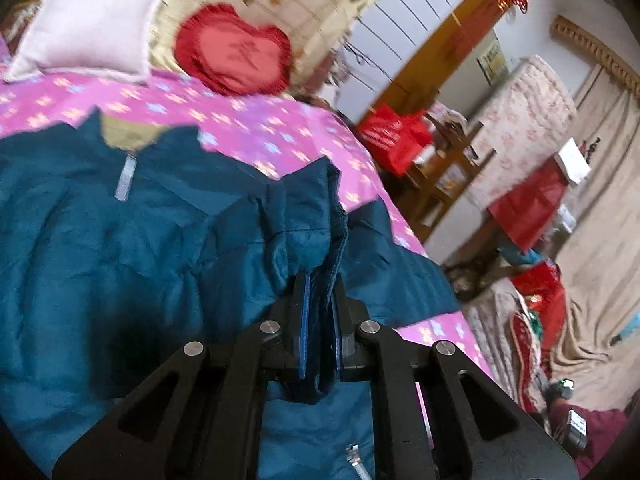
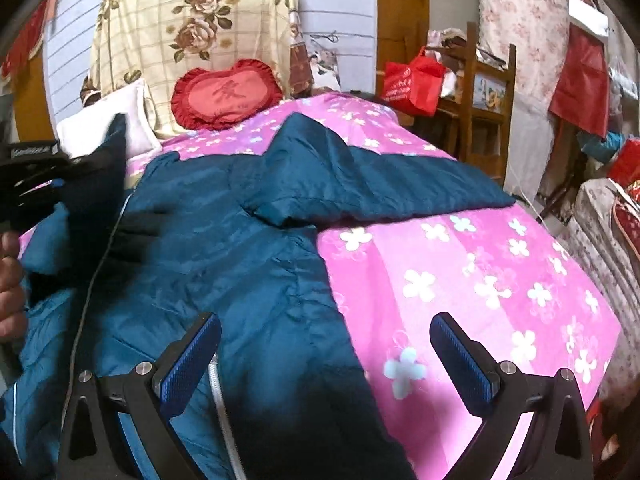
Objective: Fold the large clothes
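Observation:
A large teal padded jacket point(image 1: 120, 232) lies spread on the pink flowered bed sheet point(image 1: 248, 120), collar toward the pillows. In the left wrist view my left gripper point(image 1: 320, 292) is shut on a bunched sleeve cuff point(image 1: 316, 216), which is lifted above the jacket body. The right wrist view shows the left gripper point(image 2: 44, 176) at the far left edge with a hand point(image 2: 10, 280) behind it and dark fabric rising from it. My right gripper point(image 2: 326, 360) stands open over the jacket's right edge point(image 2: 256, 280), nothing between its fingers. The other sleeve point(image 2: 380, 184) lies stretched out to the right.
A red heart-shaped cushion point(image 2: 226, 94), a white pillow point(image 1: 88, 24) and a rose-patterned quilt point(image 2: 192, 32) sit at the head of the bed. The bed's right edge drops off toward a wooden chair point(image 2: 484, 92), red bags point(image 2: 412, 80) and piled bedding point(image 1: 520, 340).

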Demonstrator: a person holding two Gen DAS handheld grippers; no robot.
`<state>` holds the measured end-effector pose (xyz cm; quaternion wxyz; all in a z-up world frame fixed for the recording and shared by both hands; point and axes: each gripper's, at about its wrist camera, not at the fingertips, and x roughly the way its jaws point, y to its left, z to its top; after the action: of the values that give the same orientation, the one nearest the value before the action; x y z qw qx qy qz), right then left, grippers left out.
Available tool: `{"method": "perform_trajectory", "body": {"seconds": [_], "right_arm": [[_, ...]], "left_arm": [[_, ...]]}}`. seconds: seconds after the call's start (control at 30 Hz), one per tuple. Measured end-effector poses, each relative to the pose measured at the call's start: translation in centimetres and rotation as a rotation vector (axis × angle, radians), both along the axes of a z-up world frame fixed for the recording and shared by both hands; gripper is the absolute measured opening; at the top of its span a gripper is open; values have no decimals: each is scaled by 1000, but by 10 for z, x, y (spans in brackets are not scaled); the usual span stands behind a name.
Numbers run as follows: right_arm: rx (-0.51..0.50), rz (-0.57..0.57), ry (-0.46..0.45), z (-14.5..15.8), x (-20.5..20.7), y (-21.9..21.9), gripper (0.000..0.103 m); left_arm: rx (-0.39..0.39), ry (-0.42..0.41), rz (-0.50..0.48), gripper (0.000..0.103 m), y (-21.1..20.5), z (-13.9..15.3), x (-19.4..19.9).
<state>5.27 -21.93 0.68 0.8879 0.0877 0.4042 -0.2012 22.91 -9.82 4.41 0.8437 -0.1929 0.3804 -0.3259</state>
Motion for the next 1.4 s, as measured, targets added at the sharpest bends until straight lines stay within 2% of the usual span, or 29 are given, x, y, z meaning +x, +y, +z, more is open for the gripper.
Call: {"method": "perform_trajectory", "body": {"seconds": [0.17, 0.2, 0.23, 0.27, 0.3, 0.43, 0.5, 0.6, 0.67, 0.77, 0.83, 0.93, 1.07, 1.1, 1.17, 1.27, 1.33, 1.4], "right_arm": [[21, -29, 21, -6, -7, -16, 103], [24, -32, 22, -7, -8, -19, 103], [24, -35, 23, -7, -8, -20, 103], [23, -39, 23, -7, -9, -21, 103], [22, -41, 23, -8, -9, -21, 103], [20, -46, 22, -9, -7, -19, 103], [25, -48, 10, -9, -6, -16, 103], [53, -9, -39, -5, 2, -5, 103], [85, 94, -72, 0, 19, 13, 103], [82, 256, -56, 5, 65, 55, 103], [69, 345, -81, 11, 97, 84, 103], [140, 445, -112, 9, 146, 118, 103], [207, 527, -6, -30, 198, 150, 103], [222, 532, 53, -48, 207, 150, 103], [198, 478, 96, -67, 214, 134, 103], [216, 420, 96, -68, 216, 105, 102], [163, 296, 118, -70, 214, 78, 102], [275, 260, 104, -76, 210, 57, 102]], "left_arm": [[35, 43, -35, 11, -27, -23, 4], [48, 52, -37, 19, -28, -26, 4], [69, 66, -37, 41, -28, -28, 2], [79, 74, -37, 57, -25, -30, -1], [80, 77, -33, 77, -20, -30, -4], [40, 44, -17, 78, 13, -23, -21], [56, 29, -3, 78, 36, -22, -26], [178, -32, 100, 78, 81, -20, -29], [266, -67, 200, 78, 123, -22, -29], [415, -89, 378, 78, 182, -31, -22], [472, -66, 480, 78, 213, -39, -15], [406, 7, 555, 78, 247, -51, -6], [402, 74, 576, 78, 250, -68, 8], [418, 93, 575, 78, 248, -73, 12], [441, 113, 562, 78, 245, -82, 15], [437, 114, 566, 79, 246, -85, 14], [431, 118, 567, 80, 248, -86, 13], [427, 127, 571, 83, 249, -88, 15]]}}
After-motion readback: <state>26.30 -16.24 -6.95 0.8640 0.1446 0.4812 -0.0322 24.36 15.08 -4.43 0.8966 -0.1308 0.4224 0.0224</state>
